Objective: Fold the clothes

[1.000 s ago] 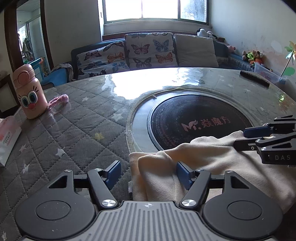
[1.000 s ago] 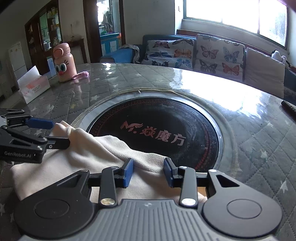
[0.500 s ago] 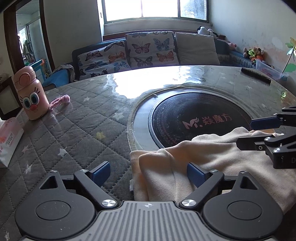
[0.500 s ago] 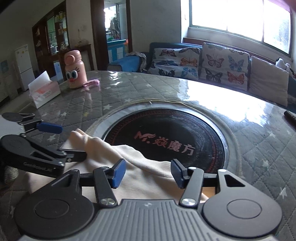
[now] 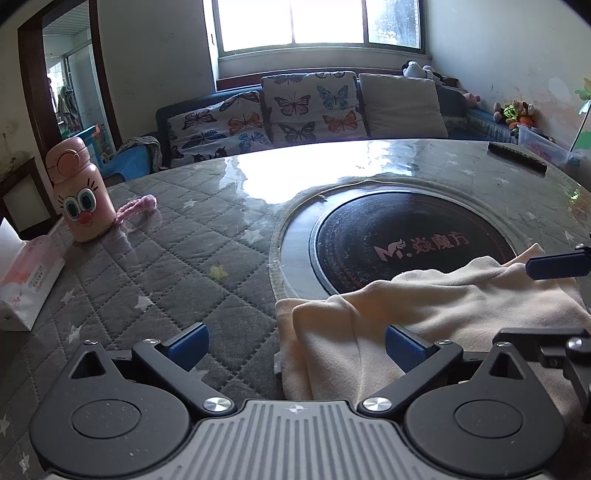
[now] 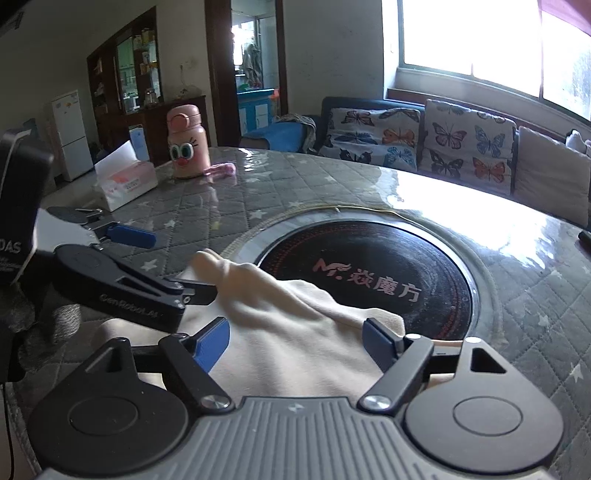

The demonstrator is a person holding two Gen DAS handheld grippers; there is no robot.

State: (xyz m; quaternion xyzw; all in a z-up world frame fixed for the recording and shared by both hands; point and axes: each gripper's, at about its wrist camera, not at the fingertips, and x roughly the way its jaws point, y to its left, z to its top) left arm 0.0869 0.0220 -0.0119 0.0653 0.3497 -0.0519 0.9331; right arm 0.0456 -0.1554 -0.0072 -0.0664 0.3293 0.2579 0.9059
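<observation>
Both grippers have spread their blue pads wide since a second ago, when each sat much narrower around the cloth. Now the left gripper (image 5: 295,341) has its pads far apart, one over the grey quilted table cover (image 5: 155,266) and the other against the near fold of the cream garment (image 5: 436,306), pinching nothing. From the right wrist view, the right gripper (image 6: 295,338) is likewise spread, its two pads straddling the garment's (image 6: 280,325) broad middle without closing on it. That garment lies bunched at the near edge of the round table (image 6: 535,295), its far side draped over the rim of the black inset hot plate (image 5: 406,240) with the printed logo. Seen from the right side, the left gripper (image 6: 173,264) comes in from the left, its lower finger touching the raised corner of the cloth. Off at the far left of the table stand a pink cartoon-faced bottle (image 5: 81,192), a small pink strap (image 5: 136,206) just beside it, and a tissue box (image 5: 26,273) nearer the edge. Behind the table, a sofa with butterfly cushions (image 5: 303,107) sits under the bright window (image 5: 317,22).
</observation>
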